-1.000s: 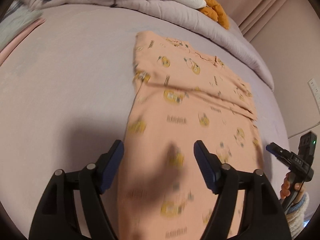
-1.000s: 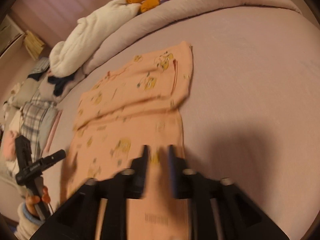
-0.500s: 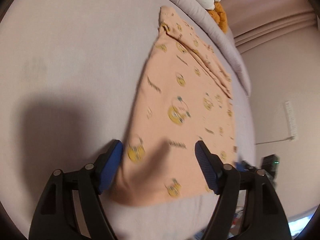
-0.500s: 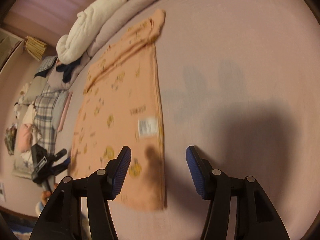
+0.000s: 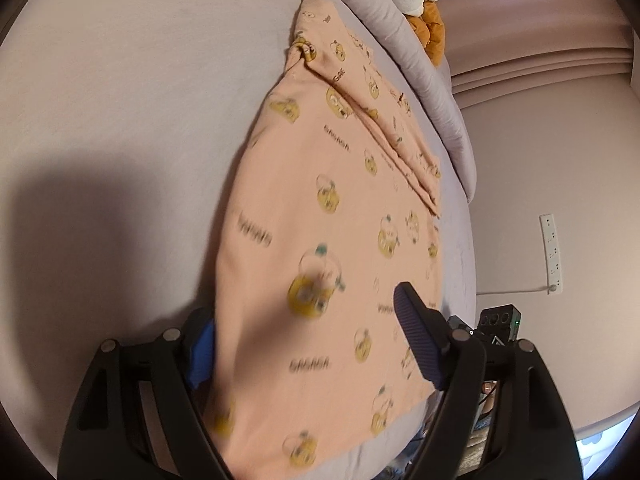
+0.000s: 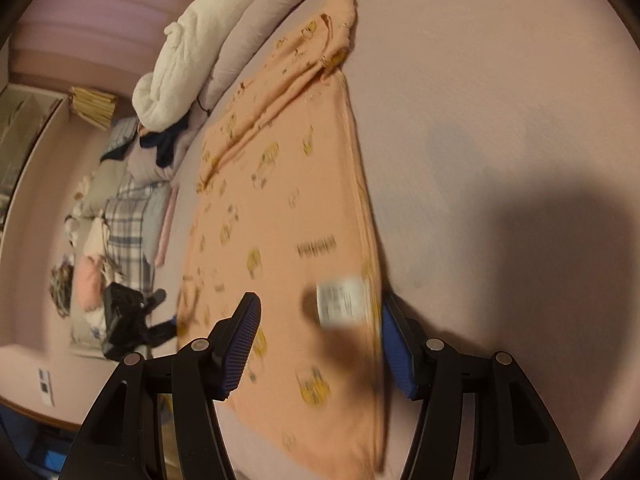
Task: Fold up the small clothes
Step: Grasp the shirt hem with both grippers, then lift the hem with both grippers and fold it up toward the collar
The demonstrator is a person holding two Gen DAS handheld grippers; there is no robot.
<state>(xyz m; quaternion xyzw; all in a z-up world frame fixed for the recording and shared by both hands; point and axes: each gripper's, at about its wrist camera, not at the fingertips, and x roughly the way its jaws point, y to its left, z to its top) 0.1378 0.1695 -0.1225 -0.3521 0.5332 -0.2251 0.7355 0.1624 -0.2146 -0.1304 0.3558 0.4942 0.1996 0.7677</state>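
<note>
A peach child's shirt with yellow cartoon prints lies flat on the mauve bed, its sleeves folded across the far end. It also shows in the right wrist view, with a white label near the hem. My left gripper is open, its jaws straddling the near left hem corner, the cloth between them. My right gripper is open over the near right hem corner, jaws either side of the edge. Neither grips the cloth.
The bed sheet extends to the left. A grey duvet roll, white blanket and orange plush lie at the far end. Piled clothes lie beside the bed. A wall power strip is at right.
Both grippers have moved down to the shirt's near hem. The right gripper opened from nearly shut a second ago. The hem now lies between both pairs of jaws.
</note>
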